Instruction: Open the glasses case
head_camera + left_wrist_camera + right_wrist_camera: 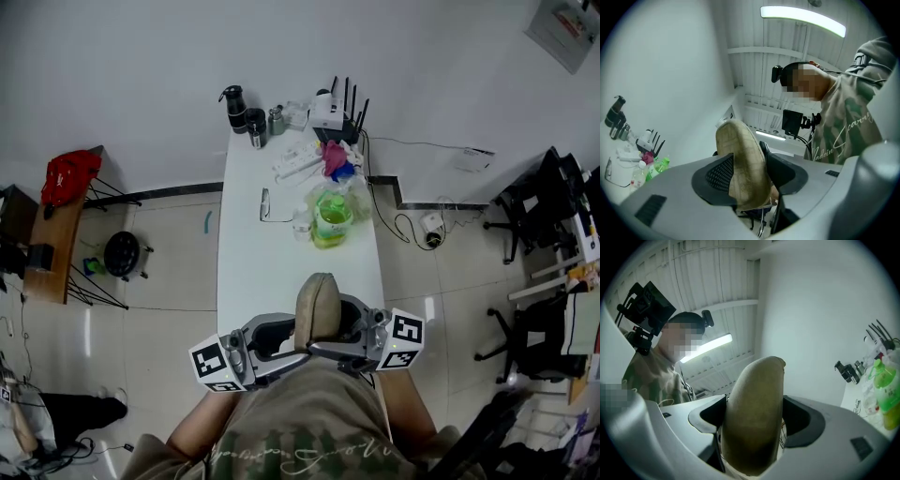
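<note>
Your left gripper (pixel 750 174) and right gripper (pixel 755 418) both pinch the tan glasses case (pixel 317 307), one from each side, pads pressed against its flanks. The case stands upright between them, close to your chest and above the near end of the white table (pixel 251 281). Whether its lid has parted, you cannot tell. Farther up the table, a green bottle (pixel 332 221) holding green liquid stands with a small white bottle (pixel 301 223) just beside it. A pair of glasses (pixel 266 204) lies near them. At the far end, a black flask (pixel 236 109) and a dark cup (pixel 255 127) stand together, their contents hidden.
</note>
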